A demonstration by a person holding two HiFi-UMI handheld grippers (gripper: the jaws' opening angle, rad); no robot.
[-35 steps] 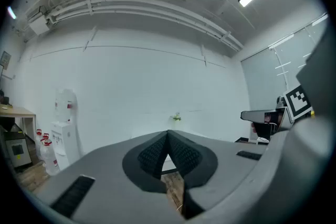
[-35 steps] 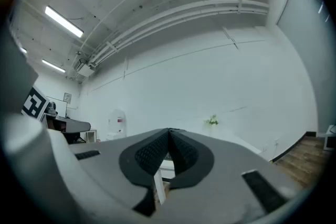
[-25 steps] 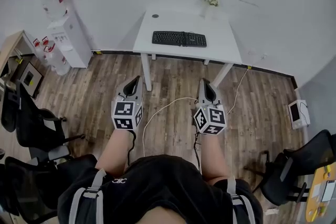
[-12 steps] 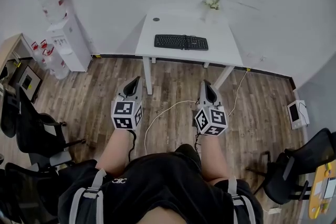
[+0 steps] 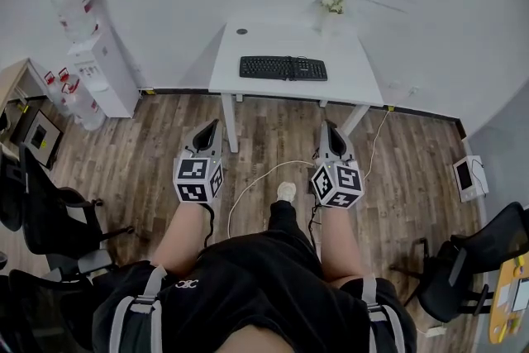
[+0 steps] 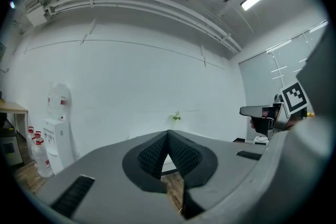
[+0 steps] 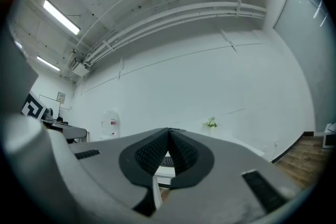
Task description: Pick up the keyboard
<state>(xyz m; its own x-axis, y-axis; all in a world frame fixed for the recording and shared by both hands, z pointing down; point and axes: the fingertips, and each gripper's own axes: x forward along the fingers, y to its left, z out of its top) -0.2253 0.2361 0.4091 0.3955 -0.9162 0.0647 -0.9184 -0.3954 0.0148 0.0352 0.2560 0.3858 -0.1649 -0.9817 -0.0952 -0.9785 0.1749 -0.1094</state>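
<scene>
- The black keyboard (image 5: 283, 68) lies flat in the middle of the white counter (image 5: 248, 45), at 12 o'clock in the head view, with nothing touching it.
- A small plant (image 5: 333, 4) stands at its 1 o'clock, by the wall.
- The left gripper (image 5: 216, 125) hangs over the wooden floor (image 5: 264, 136) at the keyboard's 7 o'clock, well apart from it, jaws together and empty.
- The right gripper (image 5: 327, 126) is at its 5 o'clock, jaws likewise together and empty.
- A water dispenser (image 5: 103, 66) stands at the counter's 9 o'clock.
</scene>
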